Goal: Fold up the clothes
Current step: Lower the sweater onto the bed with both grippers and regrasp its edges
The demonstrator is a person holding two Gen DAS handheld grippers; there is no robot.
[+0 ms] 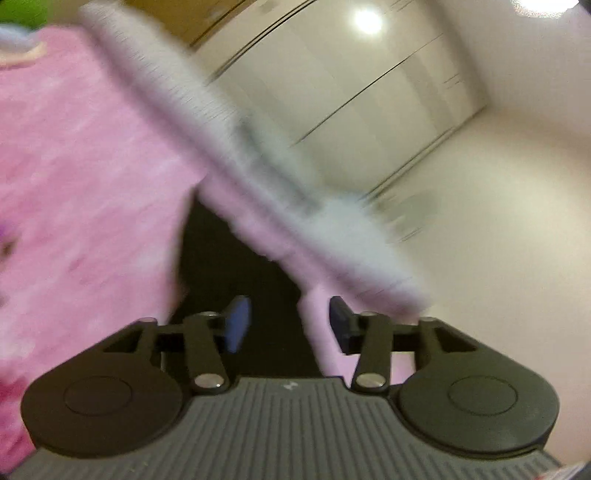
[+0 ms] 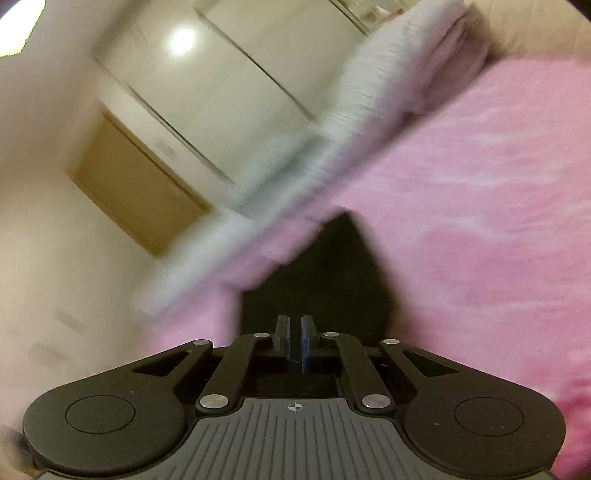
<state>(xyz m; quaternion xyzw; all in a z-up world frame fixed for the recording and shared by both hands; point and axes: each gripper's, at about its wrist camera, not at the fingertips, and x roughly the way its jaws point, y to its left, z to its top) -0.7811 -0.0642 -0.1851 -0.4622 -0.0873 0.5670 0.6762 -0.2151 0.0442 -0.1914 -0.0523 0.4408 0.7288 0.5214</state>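
A pink garment with a grey-white striped sleeve band hangs in the air, blurred by motion. In the left wrist view its body (image 1: 81, 177) fills the left side and the sleeve (image 1: 258, 173) runs diagonally down to my left gripper (image 1: 290, 325), whose blue pads stand apart, with pink cloth (image 1: 317, 325) between them near the right pad. In the right wrist view the garment (image 2: 480, 206) fills the right side and the sleeve (image 2: 295, 184) crosses the frame. My right gripper (image 2: 294, 343) has its pads together; no cloth shows clearly between them.
White wardrobe doors (image 1: 351, 96) and a pale ceiling with a lamp (image 1: 367, 20) lie behind the garment. A wooden door (image 2: 136, 184) shows in the right wrist view. A dark area (image 2: 332, 273) lies under the cloth.
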